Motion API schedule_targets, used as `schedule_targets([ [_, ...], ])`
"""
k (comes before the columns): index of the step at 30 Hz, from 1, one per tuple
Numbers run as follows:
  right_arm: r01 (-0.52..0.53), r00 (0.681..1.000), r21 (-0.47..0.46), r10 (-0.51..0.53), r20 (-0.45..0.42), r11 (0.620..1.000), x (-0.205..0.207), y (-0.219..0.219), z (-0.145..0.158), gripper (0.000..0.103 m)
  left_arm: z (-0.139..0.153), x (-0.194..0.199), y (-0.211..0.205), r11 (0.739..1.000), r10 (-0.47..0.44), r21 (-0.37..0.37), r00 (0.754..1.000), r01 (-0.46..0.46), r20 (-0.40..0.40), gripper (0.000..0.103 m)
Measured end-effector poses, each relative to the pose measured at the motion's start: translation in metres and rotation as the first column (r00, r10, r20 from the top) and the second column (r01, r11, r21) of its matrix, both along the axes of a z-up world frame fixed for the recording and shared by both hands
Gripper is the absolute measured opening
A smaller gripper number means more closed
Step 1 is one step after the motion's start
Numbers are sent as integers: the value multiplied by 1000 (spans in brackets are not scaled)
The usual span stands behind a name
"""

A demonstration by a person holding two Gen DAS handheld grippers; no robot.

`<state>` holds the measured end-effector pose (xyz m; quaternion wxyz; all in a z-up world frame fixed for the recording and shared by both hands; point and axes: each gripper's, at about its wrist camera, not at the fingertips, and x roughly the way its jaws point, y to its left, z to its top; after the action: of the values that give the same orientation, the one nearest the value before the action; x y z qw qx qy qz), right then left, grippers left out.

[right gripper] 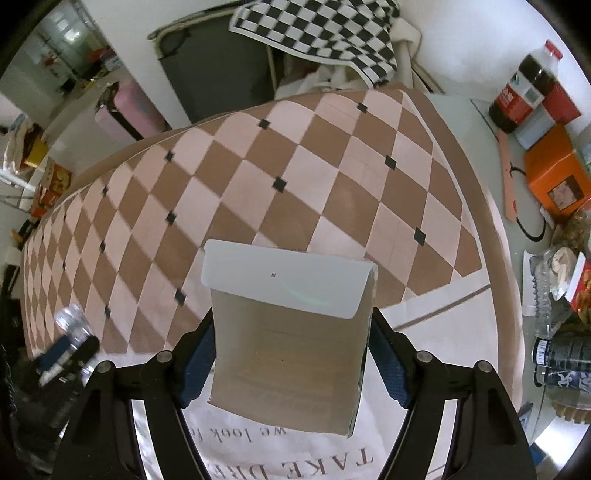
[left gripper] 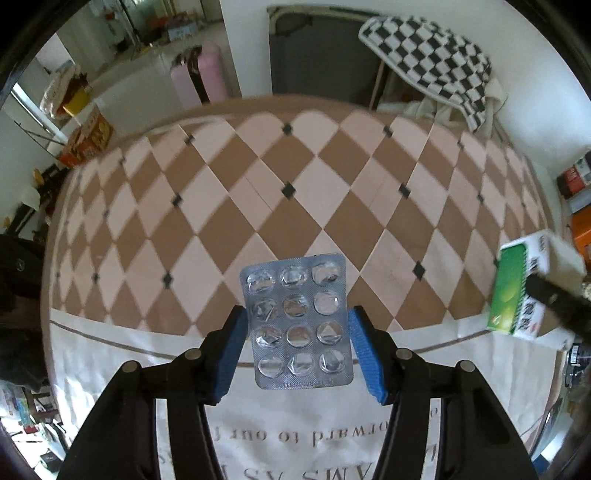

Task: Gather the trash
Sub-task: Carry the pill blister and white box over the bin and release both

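In the left wrist view my left gripper (left gripper: 297, 341) is shut on an empty silver blister pack (left gripper: 298, 325), held between the blue pads above a white tote bag (left gripper: 280, 435) with printed letters. In the right wrist view my right gripper (right gripper: 291, 358) is shut on an opened green and white medicine box (right gripper: 288, 332), its flap up, above the same bag (right gripper: 280, 454). The box also shows at the right edge of the left wrist view (left gripper: 524, 288). My left gripper with the pack shows blurred at the lower left of the right wrist view (right gripper: 70, 343).
A brown and pink checkered tablecloth (left gripper: 295, 177) covers the table. A chair with a black and white checkered cloth (right gripper: 325, 33) stands behind it. At the right are a dark drink bottle (right gripper: 524, 88), an orange box (right gripper: 554, 173) and plastic bottles (right gripper: 561, 362).
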<state>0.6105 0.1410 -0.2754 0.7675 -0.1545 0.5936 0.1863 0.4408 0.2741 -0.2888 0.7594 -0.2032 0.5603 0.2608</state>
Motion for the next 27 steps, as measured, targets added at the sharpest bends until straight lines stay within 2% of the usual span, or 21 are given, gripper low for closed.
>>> schedule_targets([
  [6,-34,999,23,33,41,999,-52,-17,21,76,29,-55,-8,998,-11,58,997,7,73,53],
  [12,-76,995,59,72,72,995,-131,-42,47,76,45,-109,-28,997,-13,82,992,3,129,53],
  [18,-102,990,114,91,105,988,-246,-86,69,76,62,-204,-69,996,-34,88,981,17,191,53],
  [22,-82,990,129,67,122,988,-335,-127,72,76,59,-281,-105,996,-68,65,976,56,209,53],
  [27,-31,999,149,26,35,988,-437,-185,47,76,36,-364,-143,996,-80,-31,979,88,189,53],
])
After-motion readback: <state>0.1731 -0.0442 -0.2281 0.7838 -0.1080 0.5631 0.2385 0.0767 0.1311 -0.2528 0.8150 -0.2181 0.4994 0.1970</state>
